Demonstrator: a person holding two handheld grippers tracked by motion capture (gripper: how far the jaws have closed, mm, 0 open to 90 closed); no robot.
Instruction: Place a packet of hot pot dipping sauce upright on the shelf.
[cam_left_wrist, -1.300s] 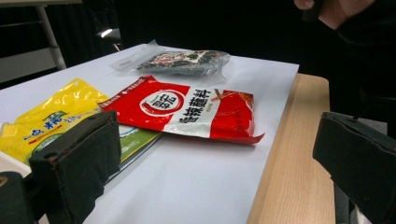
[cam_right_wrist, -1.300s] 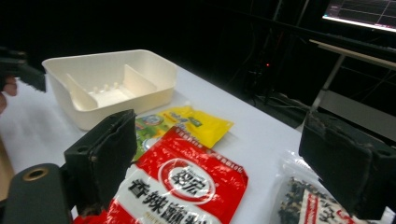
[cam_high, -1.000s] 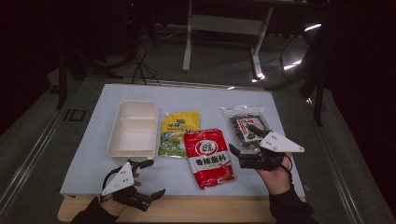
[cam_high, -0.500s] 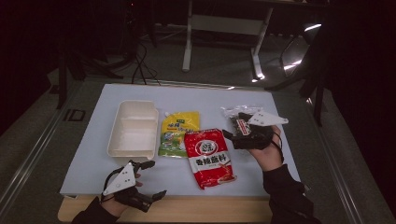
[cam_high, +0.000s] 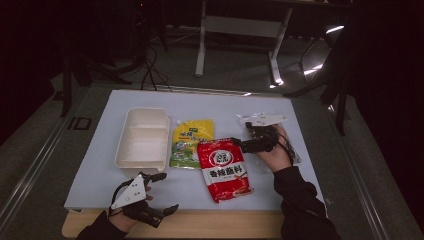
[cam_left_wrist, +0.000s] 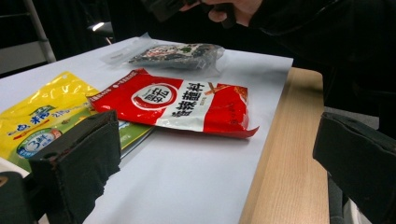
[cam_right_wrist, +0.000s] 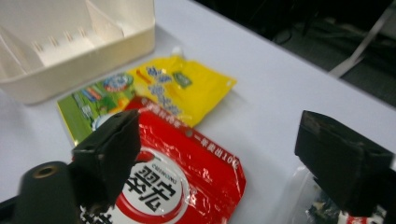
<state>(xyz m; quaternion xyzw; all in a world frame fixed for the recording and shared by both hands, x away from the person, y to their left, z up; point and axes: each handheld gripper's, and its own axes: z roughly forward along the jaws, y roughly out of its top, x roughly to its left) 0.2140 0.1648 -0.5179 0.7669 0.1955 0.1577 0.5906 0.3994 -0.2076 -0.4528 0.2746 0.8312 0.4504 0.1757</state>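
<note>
High view: your right gripper (cam_high: 239, 143) sits at about 3 o'clock on the white sheet (cam_high: 210, 102), pointing toward 9 o'clock, over the near-left part of the dark clear-wrapped packet (cam_high: 292, 150). Its tips are at the top right corner of the red pouch (cam_high: 224, 169). Jaws stand wide but have just been closing a little; nothing is pinched between the pads. Right gripper view confirms: one jaw hangs over the red pouch's upper edge, the other over the dark packet's corner, bare sheet in the gap. Cannot tell whether either pad touches.

Red pouch lies flat near the sheet's centre, toward 5 o'clock, its left top corner overlapping the yellow-green pouch (cam_high: 190, 142). That one lies just beside the cream two-compartment tray (cam_high: 142, 137) at 9 o'clock.

Your left gripper (cam_high: 162, 192) rests at 7 o'clock on the sheet's near edge, by the wooden table edge (cam_high: 210, 225), jaws spread wide with nothing in them. Left gripper view shows the red pouch ahead and well apart from the jaws.
</note>
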